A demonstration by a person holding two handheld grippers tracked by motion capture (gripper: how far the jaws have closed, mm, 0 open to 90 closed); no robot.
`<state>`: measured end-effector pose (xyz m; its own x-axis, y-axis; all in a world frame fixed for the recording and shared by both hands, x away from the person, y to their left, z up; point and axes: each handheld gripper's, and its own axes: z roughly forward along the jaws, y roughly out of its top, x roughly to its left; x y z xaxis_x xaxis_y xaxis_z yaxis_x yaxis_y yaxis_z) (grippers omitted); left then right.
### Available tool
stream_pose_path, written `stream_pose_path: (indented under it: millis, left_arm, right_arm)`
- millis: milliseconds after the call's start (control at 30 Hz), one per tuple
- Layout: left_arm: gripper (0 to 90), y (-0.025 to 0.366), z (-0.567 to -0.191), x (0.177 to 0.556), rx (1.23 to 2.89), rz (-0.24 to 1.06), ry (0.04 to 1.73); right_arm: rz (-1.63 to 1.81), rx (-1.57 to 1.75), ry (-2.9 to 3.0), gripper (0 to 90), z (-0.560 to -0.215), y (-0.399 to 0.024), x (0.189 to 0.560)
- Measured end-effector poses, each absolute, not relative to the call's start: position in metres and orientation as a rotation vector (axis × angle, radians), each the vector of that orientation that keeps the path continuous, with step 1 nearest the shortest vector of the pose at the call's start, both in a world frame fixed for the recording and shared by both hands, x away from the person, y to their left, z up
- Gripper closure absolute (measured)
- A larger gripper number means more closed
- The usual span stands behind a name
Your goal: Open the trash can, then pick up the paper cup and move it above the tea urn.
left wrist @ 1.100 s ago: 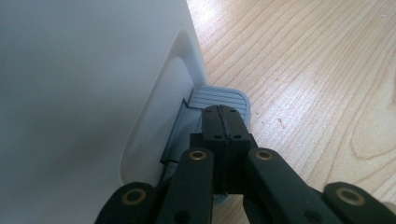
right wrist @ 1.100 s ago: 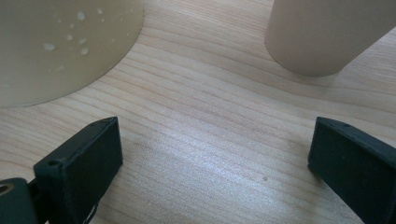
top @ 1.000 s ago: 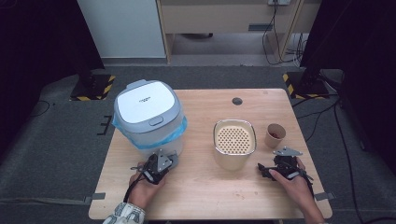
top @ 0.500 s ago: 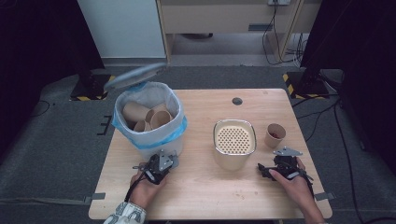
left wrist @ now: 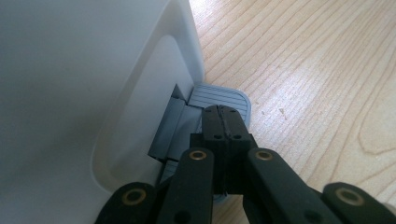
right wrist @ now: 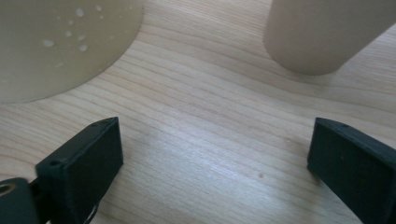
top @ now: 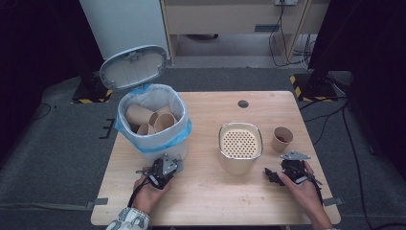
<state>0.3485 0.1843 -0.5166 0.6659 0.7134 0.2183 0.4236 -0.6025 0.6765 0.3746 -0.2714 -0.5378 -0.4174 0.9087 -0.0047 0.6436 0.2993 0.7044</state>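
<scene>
The left gripper [left wrist: 223,122], jaws together, presses the grey ribbed pedal [left wrist: 219,98] of the white plastic bin [top: 152,125]. The bin's lid [top: 134,67] stands up. The right gripper [right wrist: 212,154] rests with jaws apart on the wooden table [top: 230,201].

Ahead of me the cream canister [top: 240,152] with its perforated top stands on the wooden table [top: 215,201]. Just right of the canister is a brown paper cup [top: 281,139] with something red inside. Behind the canister I see a dark round grommet [top: 243,103], and far beyond it a wooden cabinet [top: 230,19] with dangling cables [top: 282,28].
</scene>
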Motion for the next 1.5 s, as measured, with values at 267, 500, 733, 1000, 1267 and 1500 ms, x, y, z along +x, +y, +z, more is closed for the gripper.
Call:
stream_pose_path:
  millis: [267, 500, 733, 1000, 1267, 1500]
  left_arm:
    - [89.9, 0.184, -0.516, 0.349, 2.29, 0.643, 0.875]
    - [89.9, 0.184, -0.517, 0.348, 2.29, 0.643, 0.874]
    - [89.9, 0.184, -0.517, 0.348, 2.289, 0.643, 0.873]
    - [89.9, 0.184, -0.517, 0.348, 2.291, 0.645, 0.871]
    - [89.9, 0.184, -0.517, 0.348, 2.292, 0.65, 0.869]
    - [89.9, 0.184, -0.517, 0.348, 2.292, 0.652, 0.87]
  right_arm:
    - [0.968, 1.43, 2.013, 10.9, -0.525, -0.286, 0.377]
    - [0.992, 1.445, 1.934, 10.7, -0.514, -0.294, 0.388]
    - [1.024, 1.48, 1.909, 9.1, -0.504, -0.298, 0.408]
    - [1.084, 1.494, 1.876, 9.0, -0.499, -0.299, 0.425]
    - [1.103, 1.501, 1.843, 9.6, -0.51, -0.297, 0.436]
    - [1.119, 1.489, 1.813, 12.0, -0.513, -0.291, 0.445]
